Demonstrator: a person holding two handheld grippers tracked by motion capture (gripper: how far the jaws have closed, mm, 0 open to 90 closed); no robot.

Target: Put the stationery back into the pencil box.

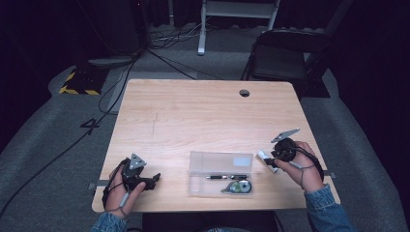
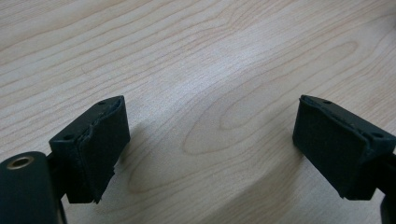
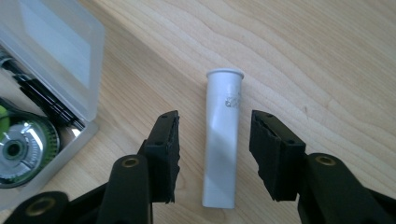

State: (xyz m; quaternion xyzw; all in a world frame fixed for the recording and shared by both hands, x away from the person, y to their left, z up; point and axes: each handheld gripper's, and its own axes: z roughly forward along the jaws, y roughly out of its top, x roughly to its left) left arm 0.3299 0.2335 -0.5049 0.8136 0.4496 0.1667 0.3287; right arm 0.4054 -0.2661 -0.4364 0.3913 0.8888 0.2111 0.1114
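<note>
Right gripper (image 3: 212, 156) is what I am watching first: its jaws are standing apart on either side of a white tube (image 3: 222, 140) lying flat on the wooden table (image 1: 203, 116), not pinching it. From the high view I am seeing that tube (image 1: 267, 160) just to the right of a clear plastic case (image 1: 221, 173), near the table's right front edge. That case is holding a black pen (image 1: 227, 177) and a round tape dispenser (image 1: 238, 187) (greenish inside). Over on the left, the left gripper (image 2: 210, 154) is hanging just above bare wood with its jaws spread wide and nothing between them.
</note>
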